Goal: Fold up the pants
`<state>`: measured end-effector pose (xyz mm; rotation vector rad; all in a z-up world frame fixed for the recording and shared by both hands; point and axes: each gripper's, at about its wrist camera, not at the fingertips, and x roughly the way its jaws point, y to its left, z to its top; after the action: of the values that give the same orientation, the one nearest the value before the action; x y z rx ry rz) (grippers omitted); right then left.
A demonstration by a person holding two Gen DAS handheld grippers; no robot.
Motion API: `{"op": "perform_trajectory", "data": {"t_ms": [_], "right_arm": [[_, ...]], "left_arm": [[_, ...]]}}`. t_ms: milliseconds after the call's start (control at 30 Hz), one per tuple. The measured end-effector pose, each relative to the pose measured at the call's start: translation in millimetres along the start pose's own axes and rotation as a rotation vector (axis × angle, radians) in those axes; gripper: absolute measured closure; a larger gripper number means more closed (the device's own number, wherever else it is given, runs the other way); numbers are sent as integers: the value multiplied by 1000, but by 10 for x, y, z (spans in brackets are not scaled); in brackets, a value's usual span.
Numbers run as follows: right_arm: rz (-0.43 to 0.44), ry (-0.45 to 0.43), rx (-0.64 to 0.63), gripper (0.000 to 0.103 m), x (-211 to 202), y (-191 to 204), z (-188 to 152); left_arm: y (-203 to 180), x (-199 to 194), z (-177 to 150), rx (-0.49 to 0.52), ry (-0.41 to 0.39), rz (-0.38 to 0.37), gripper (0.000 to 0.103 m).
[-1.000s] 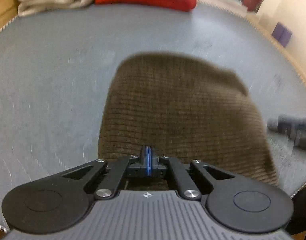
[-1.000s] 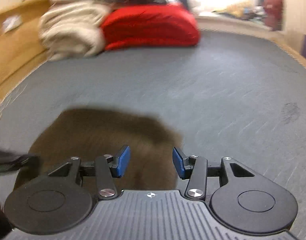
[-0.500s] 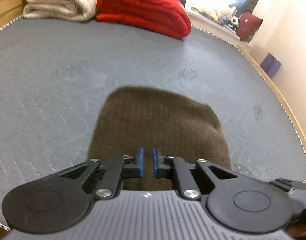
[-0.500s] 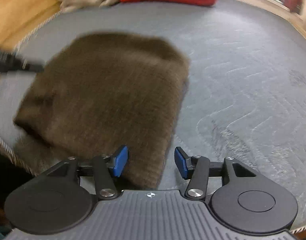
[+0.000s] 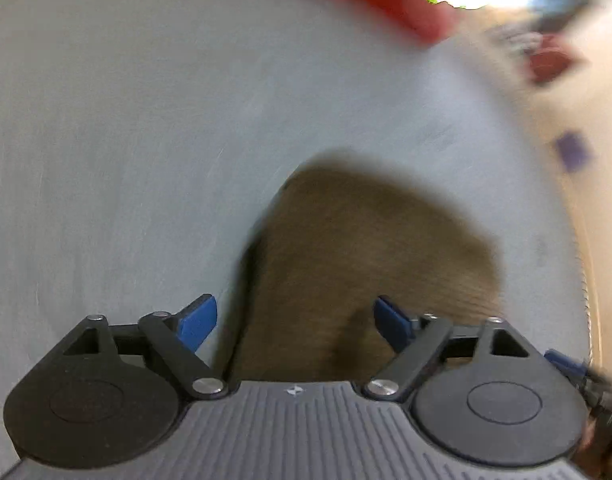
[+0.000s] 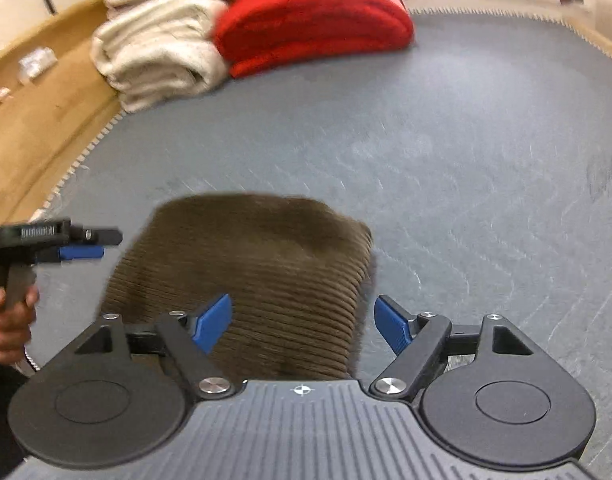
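Note:
The brown corduroy pants (image 6: pixel 250 272) lie folded into a compact bundle on the grey mattress (image 6: pixel 466 152). My right gripper (image 6: pixel 302 324) hovers over the bundle's near right edge, its jaws opening wide with nothing pinched between the blue pads. In the blurred left wrist view the same pants (image 5: pixel 366 248) lie below my left gripper (image 5: pixel 294 322), whose jaws are opening too, their pads clear of the cloth. The left gripper (image 6: pixel 82 246) also shows at the left edge of the right wrist view, held by a hand (image 6: pixel 6 316).
A folded cream blanket (image 6: pixel 158 52) and a red one (image 6: pixel 310 20) are stacked at the mattress's far end. Wooden floor (image 6: pixel 38 112) runs along the left edge. A purple object (image 5: pixel 572 152) sits by the wall on the right.
The left gripper went from shut on the pants to wide open and swung left. The right gripper opened further and drew back. The pants now lie loose on the mattress.

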<state>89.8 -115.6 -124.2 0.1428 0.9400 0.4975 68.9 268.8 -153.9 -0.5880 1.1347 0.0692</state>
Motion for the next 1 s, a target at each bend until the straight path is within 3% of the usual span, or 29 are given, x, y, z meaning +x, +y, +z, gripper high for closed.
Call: {"op": "perform_trajectory", "data": {"t_ms": [133,200,233,333,500,667,833,867,1000], "right_arm": [[37,116,92,23,395,-70,-119],[51,163,121,22,548,-76,-153],[48,177,131,17,601,-75,-163],[62,219,157,10,740,-80,-152],[129,237,180,8,827,-39,-79],[141,234,175,6,892,-1,-55],[148,200,140,20,758,-24,-92],[151,189,143,22,740,-7,-71],[210,111,120,46,547,16,-3]], "left_arm": [[11,104,147,-34,-1,-88,13],[12,243,199,-38,54,-87,13],[12,298,213,-37,73,-77,10],[19,412,266,-27,97,-54,4],[37,604,360,-71,155,-110,3],[-1,754,405,-74,173,-103,0],[-29,778,375,-69,164,-90,0],[-51,766,375,-59,156,-83,4],[-201,689,388,-16,132,-54,21]]}}
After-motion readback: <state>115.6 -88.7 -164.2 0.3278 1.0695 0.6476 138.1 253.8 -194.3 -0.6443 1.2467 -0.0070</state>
